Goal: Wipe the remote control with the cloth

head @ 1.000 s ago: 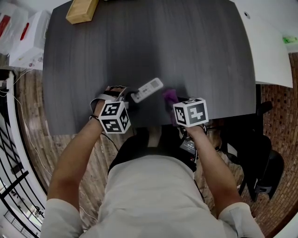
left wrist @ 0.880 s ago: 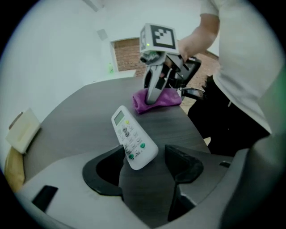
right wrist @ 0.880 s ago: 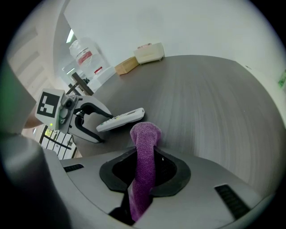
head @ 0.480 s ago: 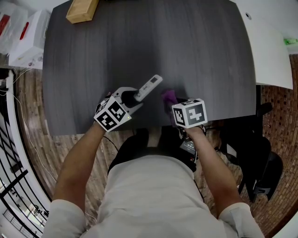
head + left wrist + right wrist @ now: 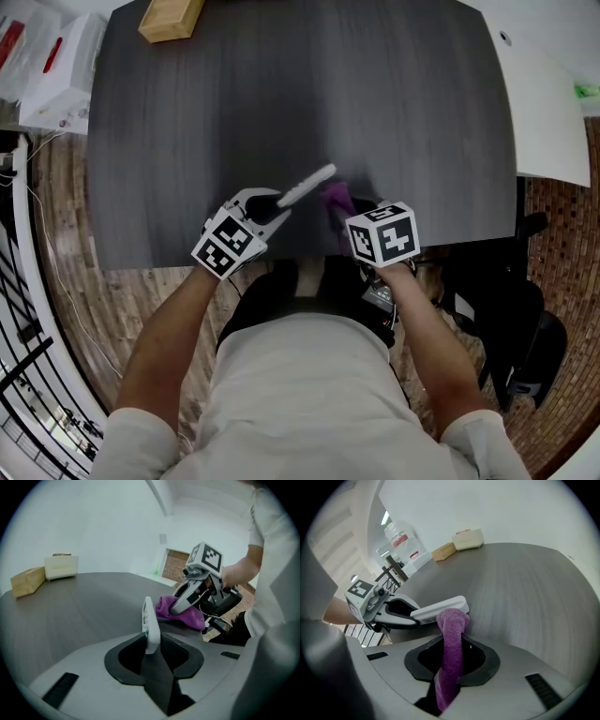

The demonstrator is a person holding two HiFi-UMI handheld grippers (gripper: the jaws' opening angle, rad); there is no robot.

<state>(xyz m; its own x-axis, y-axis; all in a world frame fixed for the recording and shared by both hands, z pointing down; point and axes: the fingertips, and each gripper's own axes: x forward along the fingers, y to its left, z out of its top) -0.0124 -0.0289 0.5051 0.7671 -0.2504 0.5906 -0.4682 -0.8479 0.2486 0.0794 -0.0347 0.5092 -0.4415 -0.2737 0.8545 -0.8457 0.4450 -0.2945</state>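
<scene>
Remote control (image 5: pixel 307 186), slim white plastic slab, beside nubby purple cloth (image 5: pixel 336 199)

White remote (image 5: pixel 307 185) beside purple cloth (image 5: pixel 337 199)

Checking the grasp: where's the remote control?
Head view, near the front edge of the table: remote control clamped in the left gripper, tip beside the right gripper's purple cloth.

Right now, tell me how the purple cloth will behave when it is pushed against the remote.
The cloth is probably soft and floppy: it bulges in a folded loop from the shut right gripper. It looks light and would likely buckle against the remote rather than push it. Its fuzzy weave probably drags, not slips.
</scene>
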